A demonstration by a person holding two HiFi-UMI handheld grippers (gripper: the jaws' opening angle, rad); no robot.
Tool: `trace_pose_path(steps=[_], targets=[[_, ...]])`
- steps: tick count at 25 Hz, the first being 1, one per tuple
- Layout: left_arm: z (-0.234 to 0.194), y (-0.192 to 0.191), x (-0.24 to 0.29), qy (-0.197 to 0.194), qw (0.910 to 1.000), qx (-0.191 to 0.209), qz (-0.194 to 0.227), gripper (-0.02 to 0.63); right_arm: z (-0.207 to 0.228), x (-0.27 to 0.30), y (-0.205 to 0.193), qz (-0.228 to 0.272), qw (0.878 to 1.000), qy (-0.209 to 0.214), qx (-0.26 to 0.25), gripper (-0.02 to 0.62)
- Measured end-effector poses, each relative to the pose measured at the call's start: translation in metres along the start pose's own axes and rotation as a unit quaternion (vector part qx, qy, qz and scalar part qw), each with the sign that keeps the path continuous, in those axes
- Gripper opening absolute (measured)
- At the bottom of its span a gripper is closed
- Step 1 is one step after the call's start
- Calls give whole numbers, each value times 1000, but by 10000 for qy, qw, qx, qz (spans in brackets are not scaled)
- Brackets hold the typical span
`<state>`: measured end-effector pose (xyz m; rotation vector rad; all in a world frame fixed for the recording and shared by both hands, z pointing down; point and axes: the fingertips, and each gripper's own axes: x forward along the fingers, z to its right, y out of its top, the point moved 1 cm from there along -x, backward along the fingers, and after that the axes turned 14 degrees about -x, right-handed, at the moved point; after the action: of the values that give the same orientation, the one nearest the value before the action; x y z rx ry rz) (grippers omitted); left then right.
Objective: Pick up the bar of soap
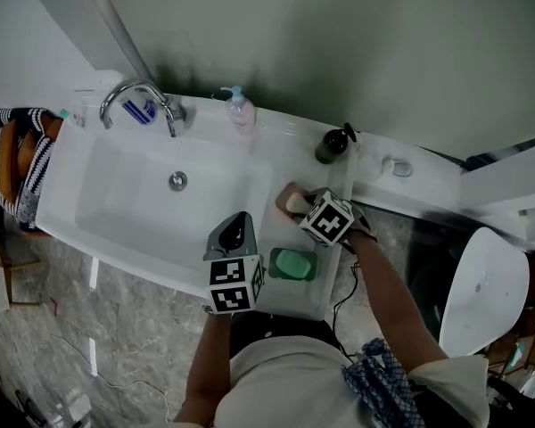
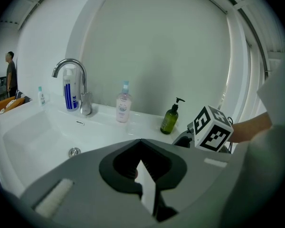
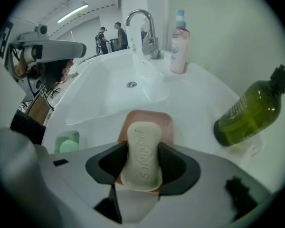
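the right tool pinches the bar of soap at lower middle of its view, pads on its long sides, long axis running along the jaws, over the pink dish. the left tool, pressed together and empty, is farther off.

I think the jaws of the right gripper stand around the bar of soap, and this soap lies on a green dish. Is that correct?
Not entirely: the dish is the wrong colour. The jaws of the right gripper stand around the bar of soap, and this soap lies on a pink dish, not a green one. The right gripper view shows it.
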<state>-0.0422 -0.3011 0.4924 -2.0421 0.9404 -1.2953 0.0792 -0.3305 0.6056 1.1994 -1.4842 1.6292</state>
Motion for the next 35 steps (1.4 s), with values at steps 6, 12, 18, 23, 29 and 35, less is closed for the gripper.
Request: trace_pose_path(steps=[6, 12, 18, 23, 29, 35], targets=[[-3, -2, -5, 22, 10000, -86, 32, 8, 1, 0, 0, -15, 10000, 19, 16, 218], [-6, 0, -9, 30, 10000, 24, -15, 8, 4, -1, -1, 182, 9992, -121, 347, 213], [-15, -2, -16, 116, 9999, -101, -5, 8, 4, -8, 5, 353, 9986, -256, 305, 213], [-20, -2, -23, 204, 9997, -108, 78, 8, 7, -22, 18, 601, 9969, -361, 352, 212], [-31, -6, -32, 372, 9990, -218, 133, 8, -2, -31, 60, 818, 9963, -257, -81, 212], [-45, -12, -51, 642, 9970, -373, 229, 8, -22, -19, 108, 923, 9933, 17, -694, 212]])
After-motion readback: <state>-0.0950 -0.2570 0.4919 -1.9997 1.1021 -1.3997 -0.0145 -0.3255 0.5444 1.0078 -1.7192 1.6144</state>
